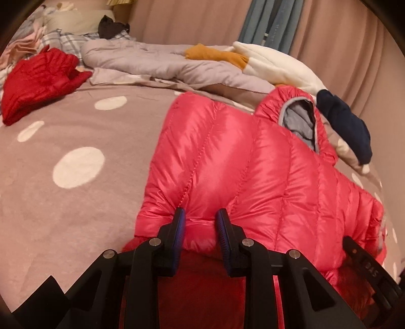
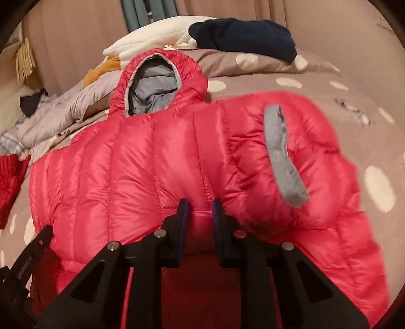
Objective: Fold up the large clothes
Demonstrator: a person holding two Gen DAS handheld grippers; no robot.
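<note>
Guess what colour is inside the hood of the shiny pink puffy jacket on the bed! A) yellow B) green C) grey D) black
C: the hood of the shiny pink puffy jacket lies open, showing grey lining and a grey edge.

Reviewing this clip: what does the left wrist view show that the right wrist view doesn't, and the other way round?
Only the left wrist view shows the folded dark red garment fully, lying apart on the spotted bedspread, and the left gripper pinching the pink puffer jacket at its near edge.

Only the right wrist view shows the jacket's grey-trimmed cuff on a folded-in sleeve, and the right gripper pinching the near edge.

Both show the jacket's grey-lined hood, the navy garment, the white fleece and the curtains.
</note>
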